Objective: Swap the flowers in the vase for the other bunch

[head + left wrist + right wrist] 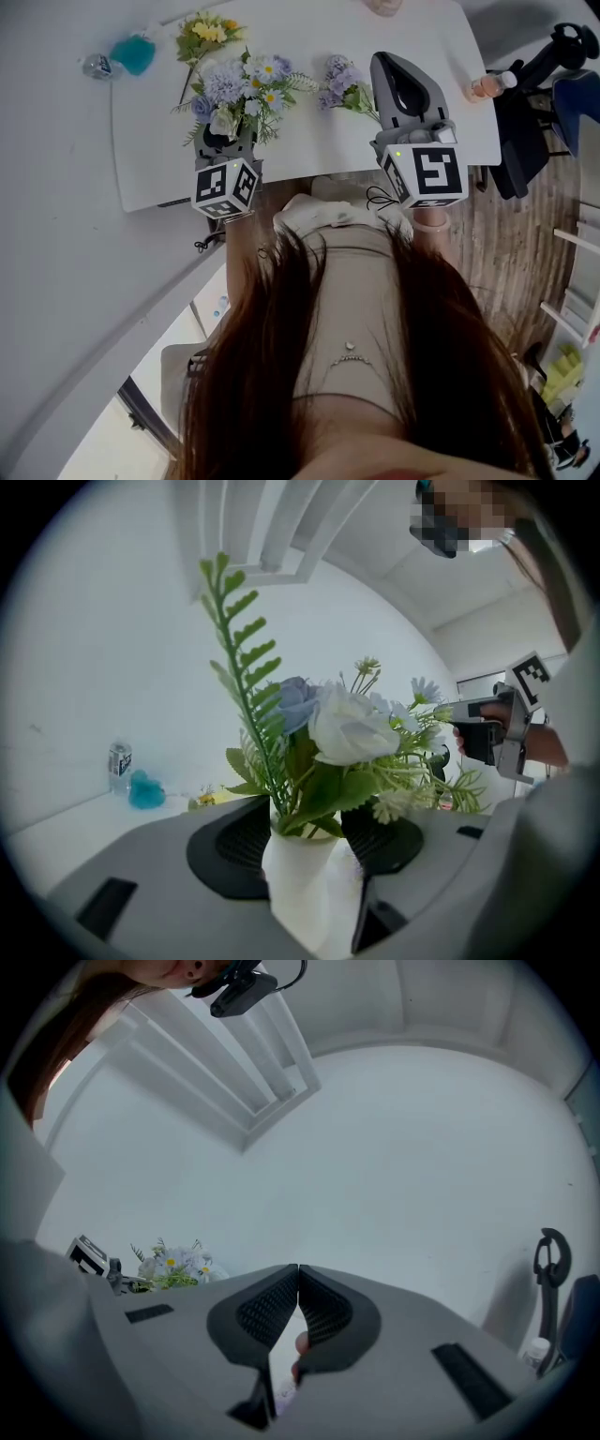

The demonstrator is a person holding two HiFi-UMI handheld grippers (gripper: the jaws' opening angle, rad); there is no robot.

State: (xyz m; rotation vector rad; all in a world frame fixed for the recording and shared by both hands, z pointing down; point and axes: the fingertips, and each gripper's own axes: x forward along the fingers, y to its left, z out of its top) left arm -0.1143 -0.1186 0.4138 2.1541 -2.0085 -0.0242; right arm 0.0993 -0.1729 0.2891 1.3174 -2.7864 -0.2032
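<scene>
Jaws of left gripper (307, 829) clasp white vase (302, 892), right gripper (298, 1277) closed

You're working with a vase (305, 892) that's looking smooth, matt white (ceramic or plastic, hard to tell); the flowers (352, 728) are looking like cloth, the pads (230, 850) ribbed black, the table (300, 141) smooth white, the floor (506, 244) wood-planked.

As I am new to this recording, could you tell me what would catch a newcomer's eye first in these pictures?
The blue-and-white bouquet in its white vase stands out most. It fills the left gripper view, and the left gripper is closed on the vase. Next comes a purple bunch, which lies on the white table just beside the shut right gripper.
</scene>
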